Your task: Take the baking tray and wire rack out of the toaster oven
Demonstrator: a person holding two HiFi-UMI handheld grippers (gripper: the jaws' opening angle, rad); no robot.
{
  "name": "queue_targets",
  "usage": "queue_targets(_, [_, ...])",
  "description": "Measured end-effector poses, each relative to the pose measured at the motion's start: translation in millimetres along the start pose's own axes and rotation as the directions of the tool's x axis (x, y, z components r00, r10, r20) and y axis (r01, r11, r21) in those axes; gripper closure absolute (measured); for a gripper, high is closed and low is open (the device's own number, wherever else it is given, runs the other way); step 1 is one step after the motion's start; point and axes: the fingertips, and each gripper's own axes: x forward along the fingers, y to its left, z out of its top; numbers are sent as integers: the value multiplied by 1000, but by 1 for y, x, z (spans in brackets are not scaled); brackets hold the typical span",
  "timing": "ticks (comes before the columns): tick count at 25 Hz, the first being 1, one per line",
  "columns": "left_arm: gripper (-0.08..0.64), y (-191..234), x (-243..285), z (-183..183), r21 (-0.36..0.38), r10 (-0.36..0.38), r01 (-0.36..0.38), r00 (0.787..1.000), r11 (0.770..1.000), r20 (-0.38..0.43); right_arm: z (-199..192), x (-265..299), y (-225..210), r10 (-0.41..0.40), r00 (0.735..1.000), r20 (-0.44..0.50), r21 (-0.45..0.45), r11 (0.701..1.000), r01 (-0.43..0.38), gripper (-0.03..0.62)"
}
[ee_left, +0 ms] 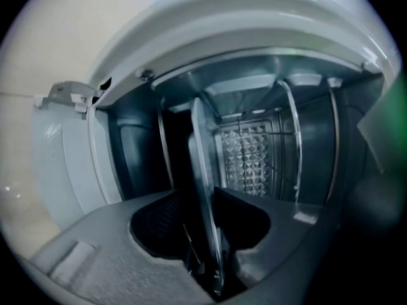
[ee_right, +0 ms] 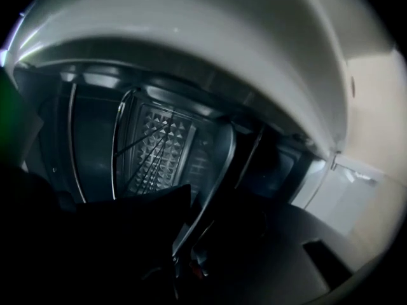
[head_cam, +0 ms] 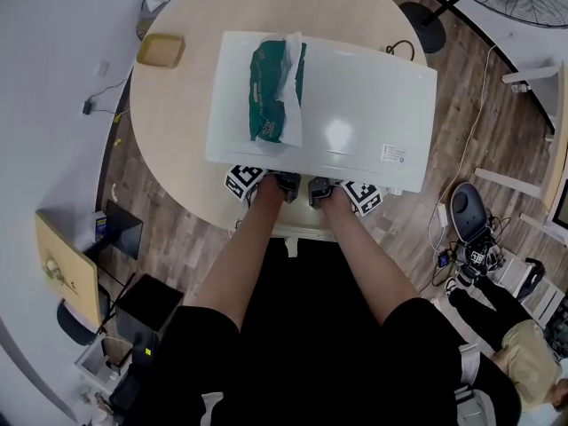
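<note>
The left gripper [ee_left: 213,216] and the right gripper [ee_right: 191,234] are each clamping the front rim of the thin grey metal baking tray [ee_left: 201,151]. The tray is sitting inside the white boxy toaster oven [head_cam: 364,105] on the round beige table [head_cam: 195,20].

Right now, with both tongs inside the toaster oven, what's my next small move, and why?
Probably draw both straight back together, level. The left tongs and right tongs each look closed on the front rim of the baking tray, which sits inside the toaster oven; an even pull should slide it out without twisting.
</note>
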Motion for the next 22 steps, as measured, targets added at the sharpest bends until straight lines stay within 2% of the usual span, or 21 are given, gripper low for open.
queue_targets(6, [454, -3, -5, -8, 23, -37, 39, 996, 999, -79, -3, -9, -3, 11, 1000, 22, 79, 997, -13, 511])
queue_targets(13, [480, 1, -28, -17, 4, -53, 54, 995, 999, -85, -17, -31, -11, -7, 1000, 17, 98, 995, 5, 515])
queue_targets(18, [486, 10, -50, -23, 17, -38, 40, 992, 999, -118, -30, -51, -15, -20, 999, 31, 108, 994, 16, 515])
queue_targets(22, [489, 16, -70, -33, 1, -23, 23, 990, 1000, -140, -41, -71, -20, -32, 999, 23, 92, 995, 30, 514])
